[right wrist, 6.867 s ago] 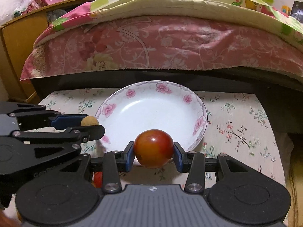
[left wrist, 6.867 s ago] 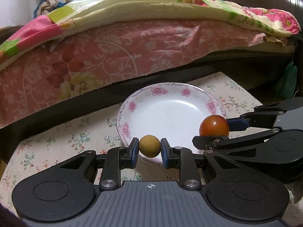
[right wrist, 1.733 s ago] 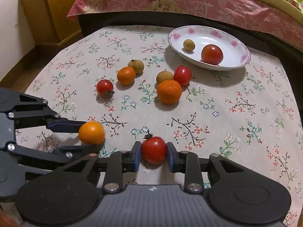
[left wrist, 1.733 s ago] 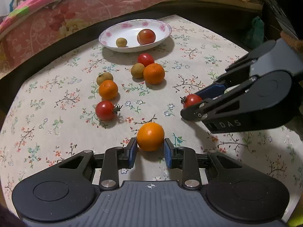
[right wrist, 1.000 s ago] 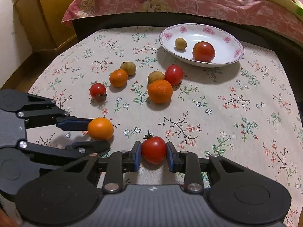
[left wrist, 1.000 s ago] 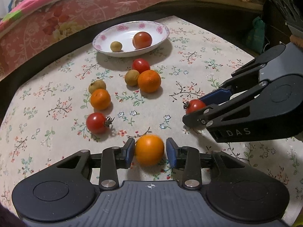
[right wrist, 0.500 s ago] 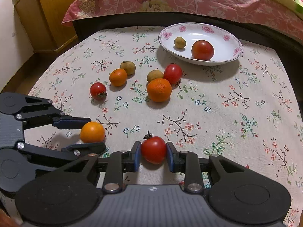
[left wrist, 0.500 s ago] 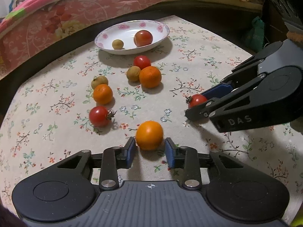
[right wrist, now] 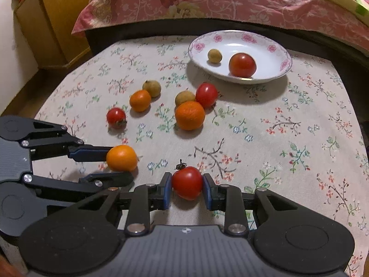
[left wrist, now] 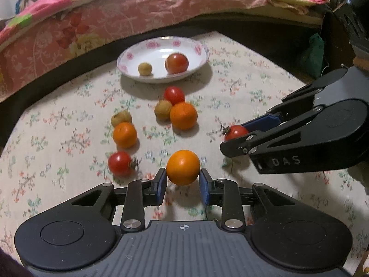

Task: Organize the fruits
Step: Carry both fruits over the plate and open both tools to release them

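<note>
My left gripper [left wrist: 183, 179] is shut on a small orange [left wrist: 183, 167], lifted a little above the floral tablecloth; it also shows in the right wrist view [right wrist: 121, 158]. My right gripper [right wrist: 187, 188] is shut on a red tomato [right wrist: 187, 182] with a dry stem, also seen in the left wrist view [left wrist: 235, 132]. A white plate with pink flowers [right wrist: 272, 47] at the far side holds a big tomato [right wrist: 242, 64] and a small brown fruit [right wrist: 214, 55].
Loose on the cloth between me and the plate: a large orange [right wrist: 189, 115], a tomato [right wrist: 206, 95], two brown fruits [right wrist: 184, 97] [right wrist: 151, 88], a small orange [right wrist: 140, 100] and a small tomato [right wrist: 116, 117]. A bed with a pink cover [right wrist: 219, 2] lies behind the table.
Both grippers have moved forward toward the plate and risen slightly, each still holding its fruit. The plate looks nearer than half a second ago.
</note>
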`<state>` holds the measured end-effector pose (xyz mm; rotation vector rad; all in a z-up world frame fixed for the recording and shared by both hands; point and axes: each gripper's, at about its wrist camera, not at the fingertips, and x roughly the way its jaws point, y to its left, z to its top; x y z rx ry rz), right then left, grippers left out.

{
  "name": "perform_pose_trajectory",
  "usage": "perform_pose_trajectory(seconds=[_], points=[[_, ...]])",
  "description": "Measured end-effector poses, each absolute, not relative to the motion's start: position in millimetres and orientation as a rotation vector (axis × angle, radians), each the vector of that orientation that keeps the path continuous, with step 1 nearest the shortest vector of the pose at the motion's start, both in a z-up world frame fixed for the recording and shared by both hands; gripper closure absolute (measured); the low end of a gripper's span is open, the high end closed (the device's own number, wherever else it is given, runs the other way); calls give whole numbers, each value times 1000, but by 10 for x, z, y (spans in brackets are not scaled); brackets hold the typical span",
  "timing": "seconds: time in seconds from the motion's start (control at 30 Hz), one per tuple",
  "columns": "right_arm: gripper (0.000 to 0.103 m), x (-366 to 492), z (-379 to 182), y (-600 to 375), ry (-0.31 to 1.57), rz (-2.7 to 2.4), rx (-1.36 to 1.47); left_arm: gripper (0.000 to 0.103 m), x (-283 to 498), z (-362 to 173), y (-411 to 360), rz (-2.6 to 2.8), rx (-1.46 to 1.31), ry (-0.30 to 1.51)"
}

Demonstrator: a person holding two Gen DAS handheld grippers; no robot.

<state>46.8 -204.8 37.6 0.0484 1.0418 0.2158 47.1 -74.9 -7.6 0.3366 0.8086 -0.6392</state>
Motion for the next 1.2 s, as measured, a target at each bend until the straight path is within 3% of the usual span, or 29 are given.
perform_pose_trajectory(seconds=[1.2], points=[[74,1435,598,-2639,863,82,102,65,1588,148,-1342,-573,301,646]])
